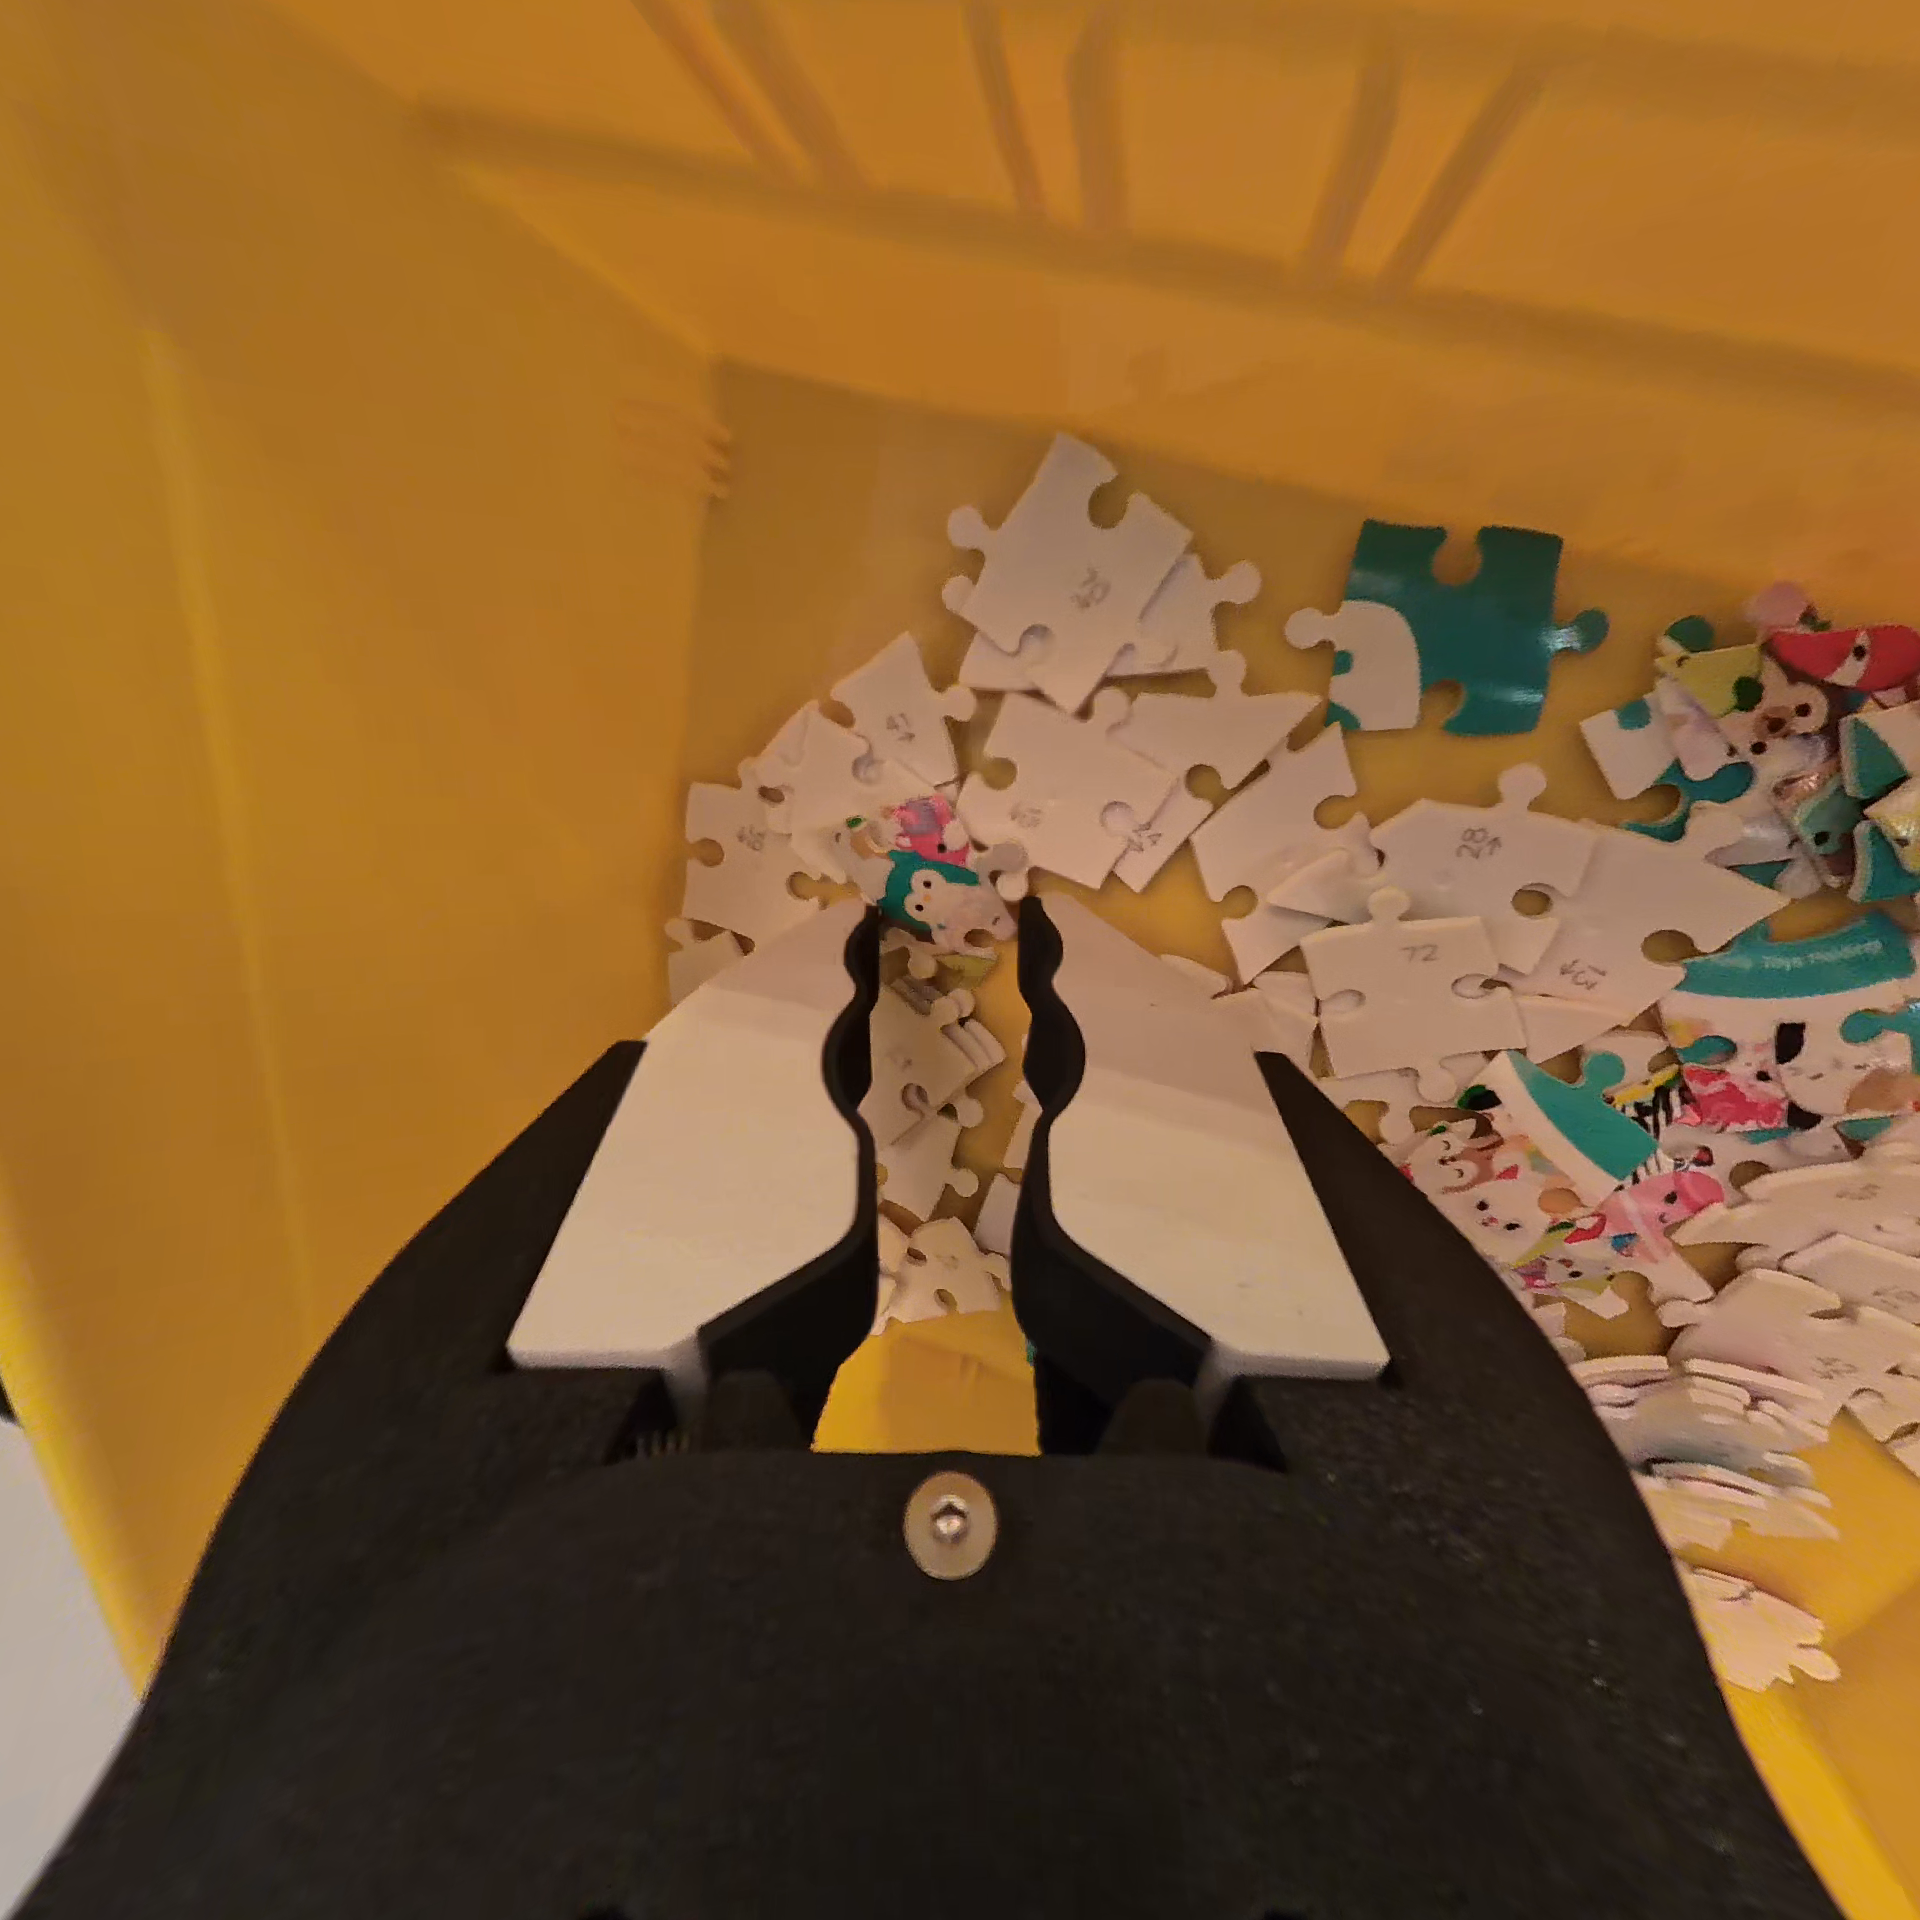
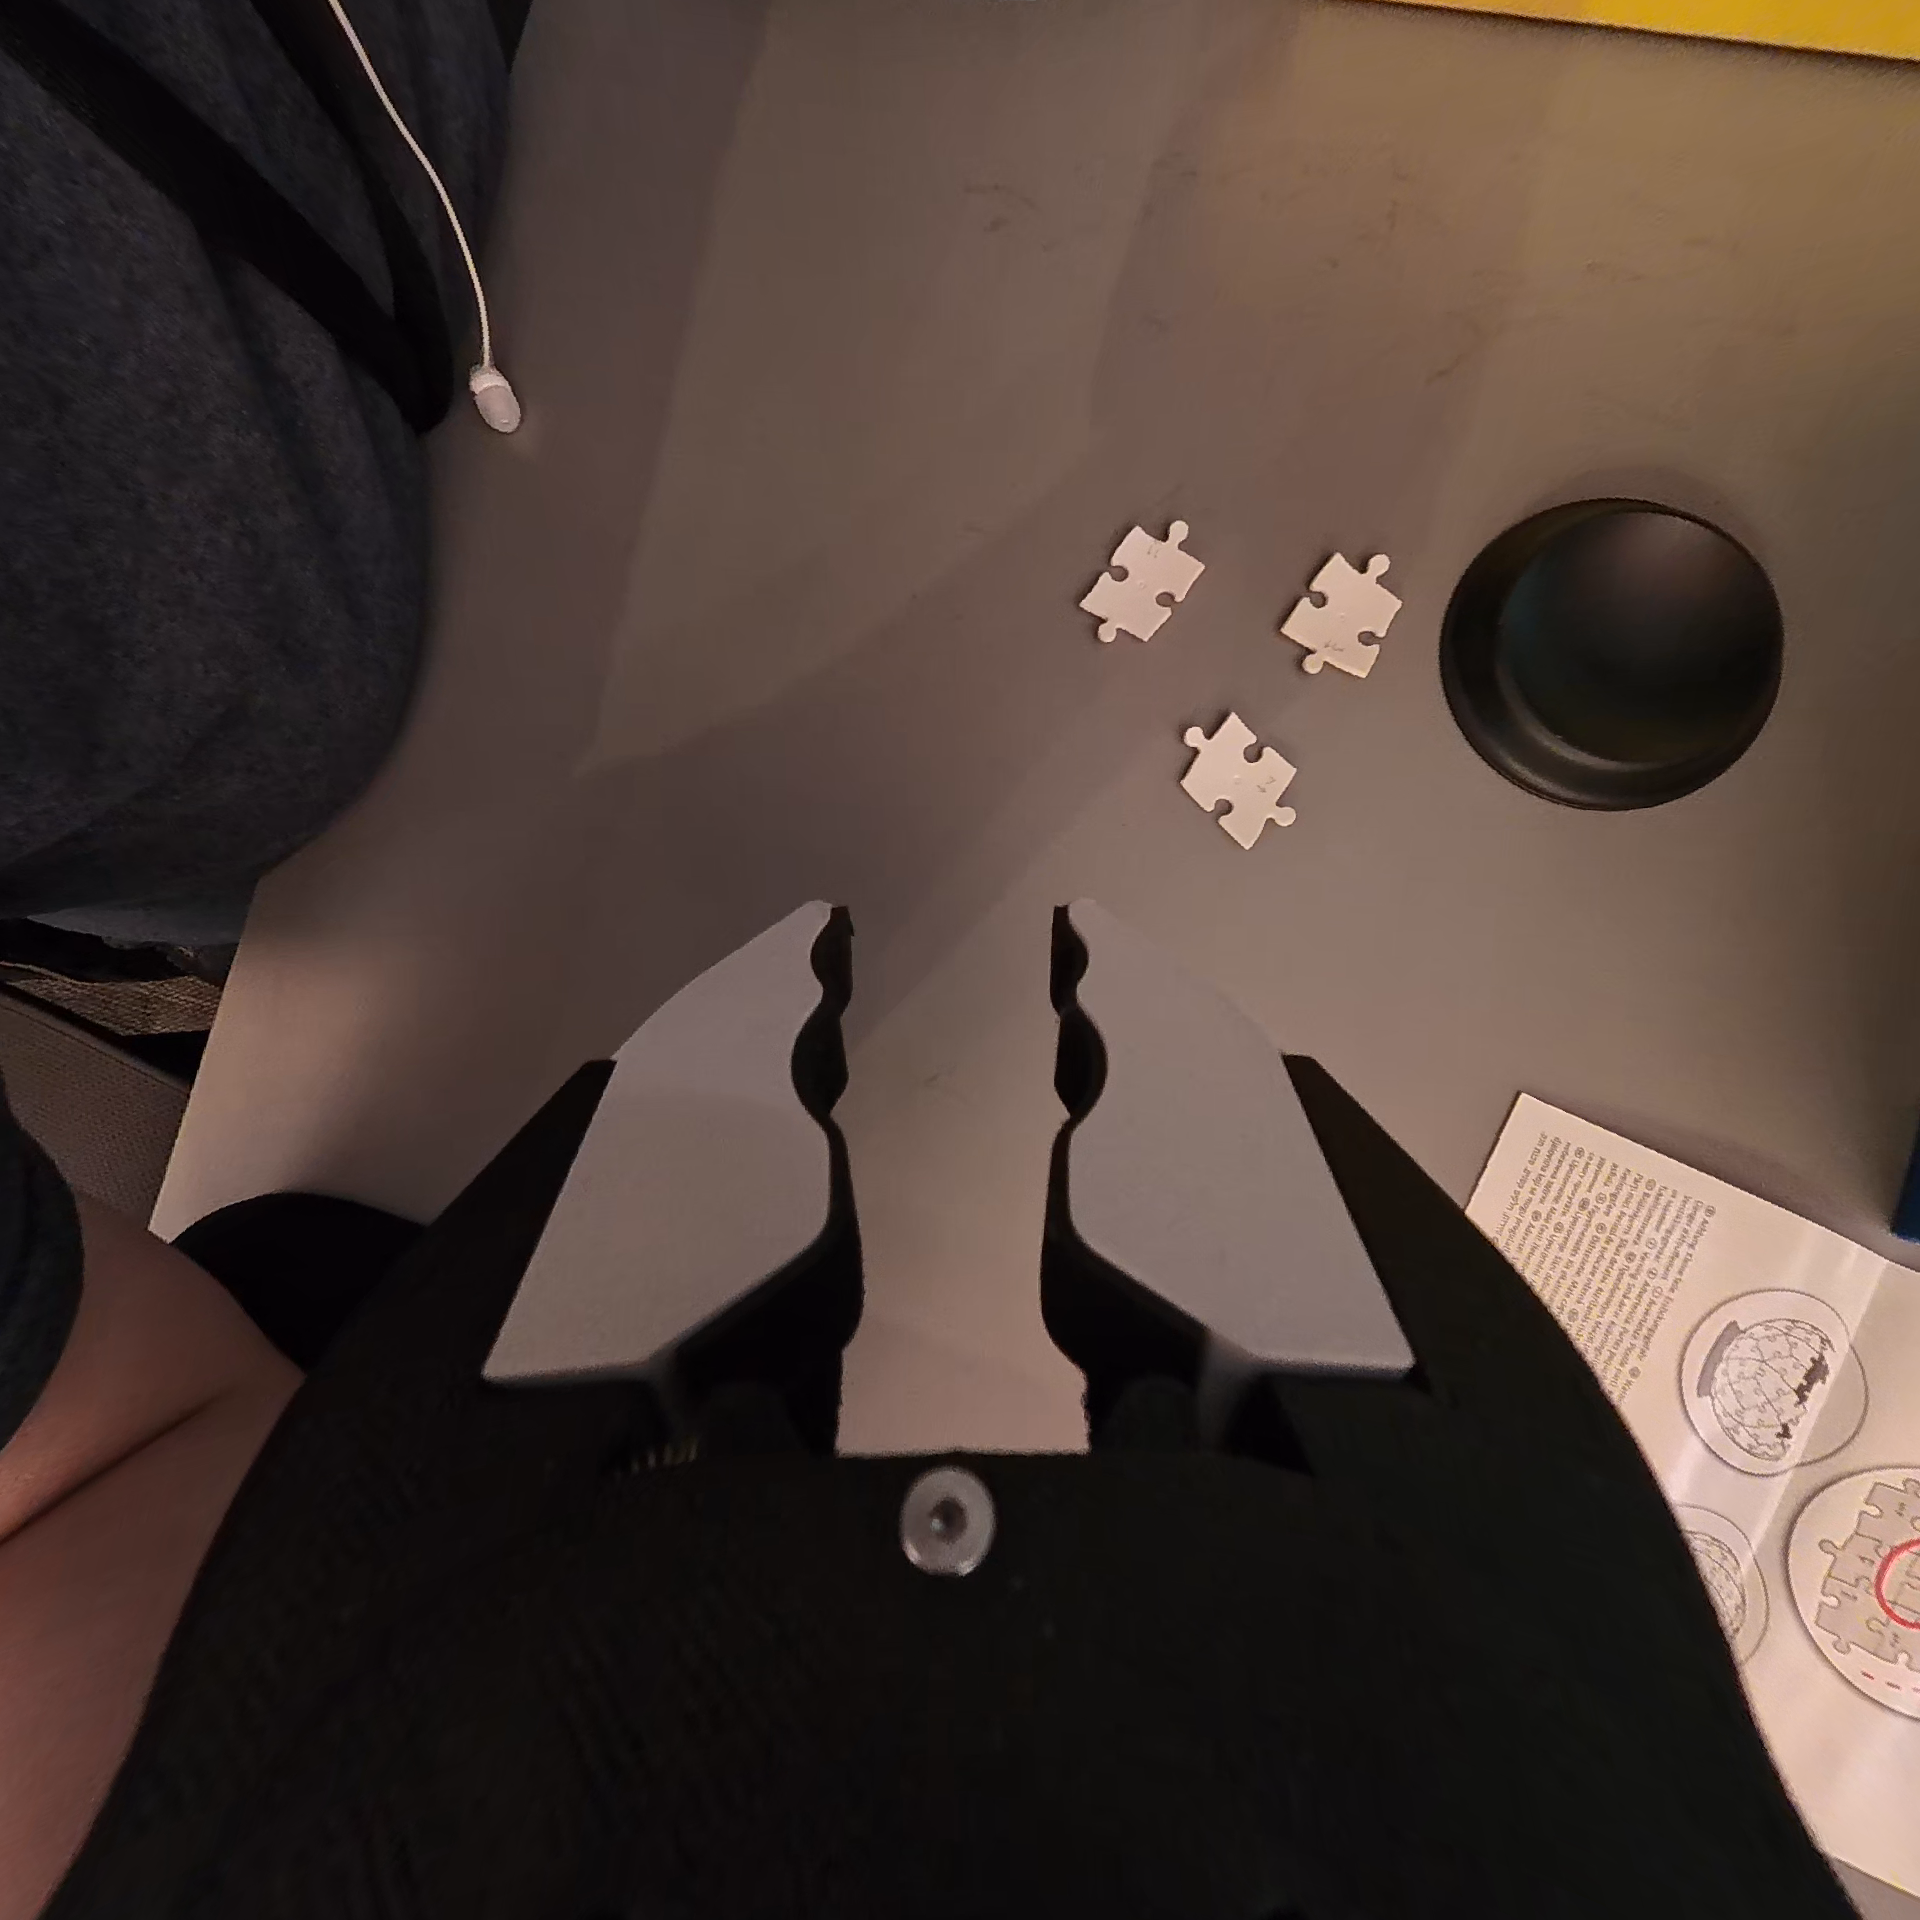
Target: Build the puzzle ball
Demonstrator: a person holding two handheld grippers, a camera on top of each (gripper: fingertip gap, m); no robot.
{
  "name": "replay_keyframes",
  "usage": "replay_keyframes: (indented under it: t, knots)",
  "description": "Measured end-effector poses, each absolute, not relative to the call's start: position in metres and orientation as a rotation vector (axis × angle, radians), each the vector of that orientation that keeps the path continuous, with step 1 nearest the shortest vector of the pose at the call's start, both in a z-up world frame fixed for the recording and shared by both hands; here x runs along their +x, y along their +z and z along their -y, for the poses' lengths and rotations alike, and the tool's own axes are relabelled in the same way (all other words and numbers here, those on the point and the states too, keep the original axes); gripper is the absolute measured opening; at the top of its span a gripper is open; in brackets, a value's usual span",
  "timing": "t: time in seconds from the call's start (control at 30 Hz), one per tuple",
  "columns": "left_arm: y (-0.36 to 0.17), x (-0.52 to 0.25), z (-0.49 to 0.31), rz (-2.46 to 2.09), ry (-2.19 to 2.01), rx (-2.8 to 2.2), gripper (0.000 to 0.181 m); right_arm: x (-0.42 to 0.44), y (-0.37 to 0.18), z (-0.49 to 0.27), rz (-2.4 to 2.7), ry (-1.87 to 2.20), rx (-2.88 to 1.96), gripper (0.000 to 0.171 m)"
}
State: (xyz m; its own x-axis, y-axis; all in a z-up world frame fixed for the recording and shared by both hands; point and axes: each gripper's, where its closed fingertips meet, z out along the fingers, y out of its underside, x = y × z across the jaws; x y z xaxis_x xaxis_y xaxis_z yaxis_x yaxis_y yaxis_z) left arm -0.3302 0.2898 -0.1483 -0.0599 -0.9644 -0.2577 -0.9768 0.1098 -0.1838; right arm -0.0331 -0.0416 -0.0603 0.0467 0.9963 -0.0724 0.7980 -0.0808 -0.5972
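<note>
Yellow bin (image 1: 416, 727), centre frame: my left gripper (image 1: 945, 914) gapes empty over heaped puzzle pieces (image 1: 1039, 790); right gripper (image 2: 951, 914) likewise parted, empty. Overlapping pieces risk double pickup.

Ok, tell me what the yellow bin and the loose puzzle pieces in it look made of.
Yellow bin: apparently moulded plastic, smooth with a slight sheen and ribbed walls. Puzzle pieces: probably thin rigid plastic or coated card, with matte white backs and glossy printed fronts; some look curved.
</note>
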Motion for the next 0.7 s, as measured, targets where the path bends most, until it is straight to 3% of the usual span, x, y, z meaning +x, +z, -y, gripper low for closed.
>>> replay_keyframes:
  t: [0.3,0.47,0.7]
  knots:
    - [-0.147,-0.328,-0.291,-2.021,-0.003,-2.038,0.024,-0.033,-0.060,0.042,1.801,0.677,-1.934,0.038]
    - [-0.138,-0.327,-0.292,-1.934,-0.121,-2.104,0.006,-0.033,-0.060,0.042,1.802,0.677,-1.935,0.038]
    - [-0.130,-0.323,-0.298,-1.867,-0.142,-2.102,0.004,-0.033,-0.060,0.042,1.804,0.676,-1.935,0.038]
